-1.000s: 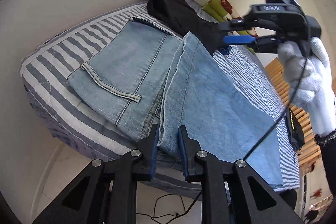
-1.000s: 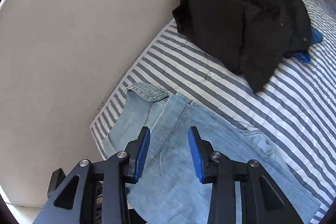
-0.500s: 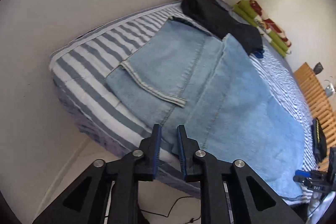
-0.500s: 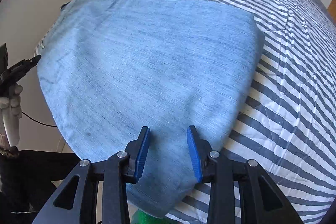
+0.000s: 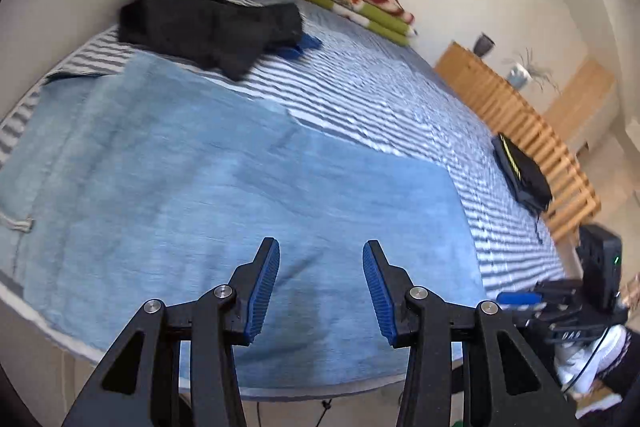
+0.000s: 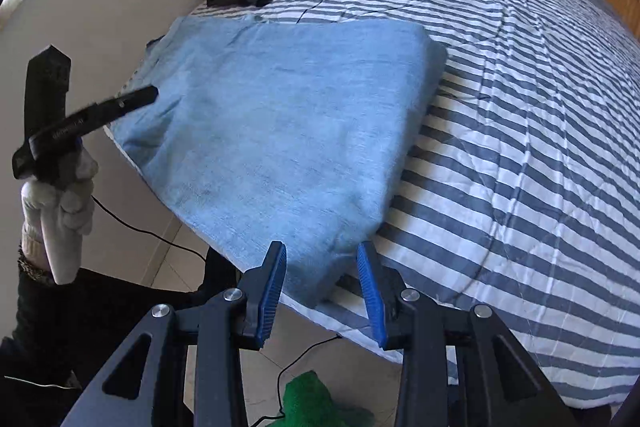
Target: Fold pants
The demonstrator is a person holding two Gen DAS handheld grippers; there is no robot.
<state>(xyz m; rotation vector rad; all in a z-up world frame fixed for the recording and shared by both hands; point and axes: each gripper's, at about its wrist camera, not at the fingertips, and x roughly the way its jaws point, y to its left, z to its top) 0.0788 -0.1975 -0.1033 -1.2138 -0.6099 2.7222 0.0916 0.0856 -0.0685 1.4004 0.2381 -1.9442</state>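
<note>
Over the bed's (image 6: 520,107) near edge, both my grippers, left (image 5: 320,291) and right (image 6: 322,291), hang open and empty; the right straddles the jeans' (image 6: 280,131) 6 o'clock corner, probably for folding.

One pair of jeans (image 5: 224,187) lies across the middle of the frame on one striped bed (image 5: 384,99), with one black garment (image 5: 208,23) at upper left and one blue cloth (image 5: 304,47) beside it. One stack of folded blankets (image 5: 352,3) sits at top centre, one black bag (image 5: 520,179) at right, and two vases (image 5: 484,45) at upper right. Two claws show: the left claw (image 5: 320,291) at bottom centre and the right claw (image 6: 322,291), each with two blue pads, plus one green cloth (image 6: 316,403) at the bottom.
</note>
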